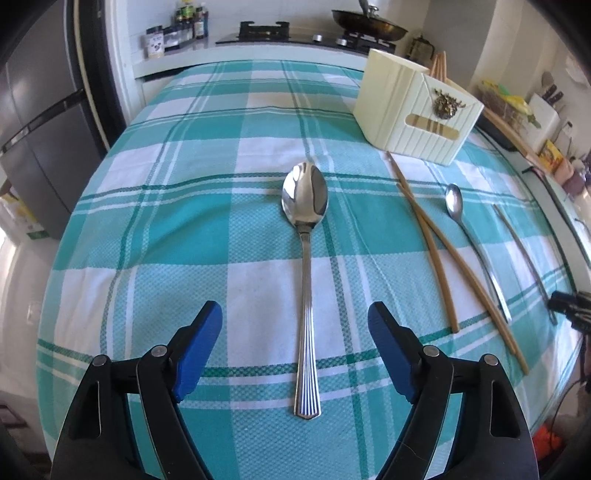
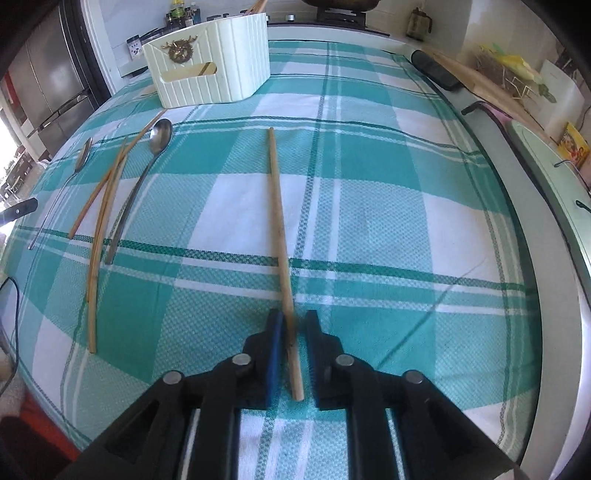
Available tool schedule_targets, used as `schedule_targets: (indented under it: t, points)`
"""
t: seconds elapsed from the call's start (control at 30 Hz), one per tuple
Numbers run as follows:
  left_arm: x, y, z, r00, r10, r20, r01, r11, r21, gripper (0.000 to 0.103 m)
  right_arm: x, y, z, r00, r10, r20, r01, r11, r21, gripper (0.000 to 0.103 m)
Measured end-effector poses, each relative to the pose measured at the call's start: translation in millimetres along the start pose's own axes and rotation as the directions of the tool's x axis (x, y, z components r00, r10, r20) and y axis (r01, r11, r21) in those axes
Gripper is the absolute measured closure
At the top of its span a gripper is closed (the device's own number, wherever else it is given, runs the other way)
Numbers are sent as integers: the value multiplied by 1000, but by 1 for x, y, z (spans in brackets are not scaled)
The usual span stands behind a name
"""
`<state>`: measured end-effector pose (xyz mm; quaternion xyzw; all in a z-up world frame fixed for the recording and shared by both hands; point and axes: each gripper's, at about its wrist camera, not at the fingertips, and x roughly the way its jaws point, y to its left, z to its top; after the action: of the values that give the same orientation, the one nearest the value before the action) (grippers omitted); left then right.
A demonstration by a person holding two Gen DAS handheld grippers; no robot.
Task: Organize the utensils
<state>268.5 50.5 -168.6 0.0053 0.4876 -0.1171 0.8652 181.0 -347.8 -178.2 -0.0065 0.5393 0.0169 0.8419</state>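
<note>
In the left wrist view, the left gripper (image 1: 295, 325) fills the bottom of the frame with its blue-padded jaws spread wide, holding nothing. A large steel spoon (image 1: 304, 266) lies straight up the middle of the frame on the teal checked tablecloth (image 1: 166, 236), its ribbed handle running down between the two fingers without touching either, its bowl toward the centre. At the upper right stands a cream utensil holder (image 1: 413, 110) with chopsticks rising out of its far side. Below it, at the right, lie two crossed chopsticks (image 1: 439, 254), a slim long-handled spoon (image 1: 476, 251) just beside them, and a further single chopstick (image 1: 524, 258) near the right edge. Only this view shows the stove and the pan (image 1: 369, 22) along the top. In the right wrist view, the right gripper (image 2: 293, 332) sits at bottom centre with its jaws drawn nearly together around the thick end of a single chopstick (image 2: 279, 221), which runs from between the fingers up the middle of the frame over the cloth; whether the pads actually press it cannot be told. The holder (image 2: 218, 62) now appears at the upper left, showing its gold ornament and handle slot. Below it, at the left, lie both spoons and the crossed chopsticks. Only this view shows the counter edge and a black handle (image 2: 436, 70) at the upper right.
</note>
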Motion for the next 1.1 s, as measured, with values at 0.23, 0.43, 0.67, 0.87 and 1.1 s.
schedule_targets:
  t: [0.23, 0.43, 0.67, 0.87, 1.1]
  points:
    - [13, 0, 17, 999, -6, -48, 8, 999, 48, 19, -6, -8, 29, 998, 65, -23, -66, 998, -18, 60]
    - [20, 7, 37, 996, -68, -59, 69, 998, 10, 19, 14, 2, 54, 997, 41, -70, -47, 994, -99, 60]
    - [47, 1, 56, 996, -19, -87, 25, 998, 62, 14, 38, 6, 75, 996, 15, -90, -26, 992, -125, 60]
    - [67, -1, 63, 993, 37, -111, -26, 995, 101, 14, 50, 10, 91, 995, 23, -96, -36, 991, -127, 60]
    - [86, -2, 75, 990, 75, -117, -65, 994, 86, 12, 66, 12, 119, 997, 33, -75, -41, 993, -112, 58]
